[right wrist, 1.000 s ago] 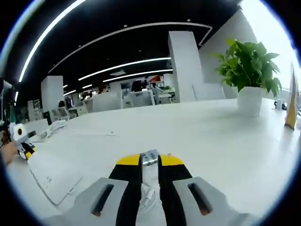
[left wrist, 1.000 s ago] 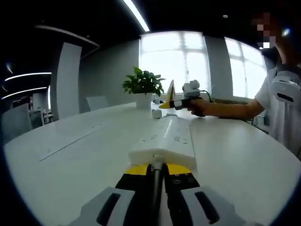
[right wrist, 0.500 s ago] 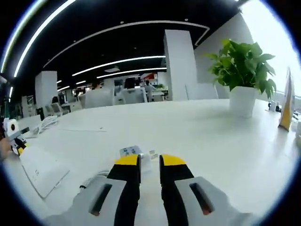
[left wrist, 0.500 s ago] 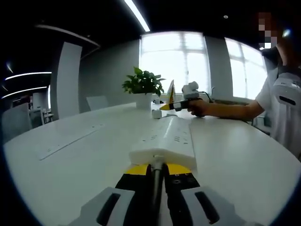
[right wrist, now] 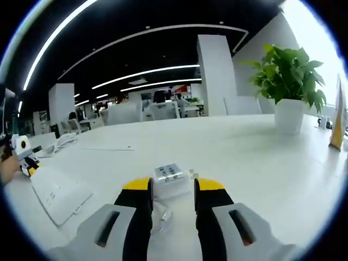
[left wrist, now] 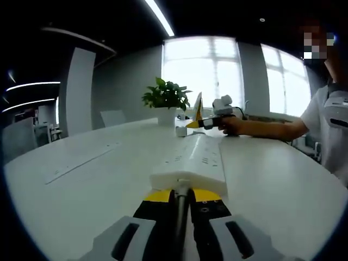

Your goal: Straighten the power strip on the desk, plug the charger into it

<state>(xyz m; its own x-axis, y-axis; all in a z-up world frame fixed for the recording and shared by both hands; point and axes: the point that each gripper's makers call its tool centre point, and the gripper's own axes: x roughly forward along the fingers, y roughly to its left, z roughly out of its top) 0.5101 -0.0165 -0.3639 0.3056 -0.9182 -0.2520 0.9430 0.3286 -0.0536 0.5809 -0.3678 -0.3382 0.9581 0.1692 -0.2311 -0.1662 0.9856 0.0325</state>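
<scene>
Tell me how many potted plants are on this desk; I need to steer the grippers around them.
1. The potted plant stands at the desk's far end beyond the power strip; the right gripper view shows it on the right. Others could sit outside both views.

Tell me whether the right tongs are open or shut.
Open: the right tongs stand apart around the charger on the desk.

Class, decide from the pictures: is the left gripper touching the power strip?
Touching. In the left gripper view, the left gripper has its yellow-tipped jaws closed against the near end of the white power strip, with no gap visible between them.
</scene>
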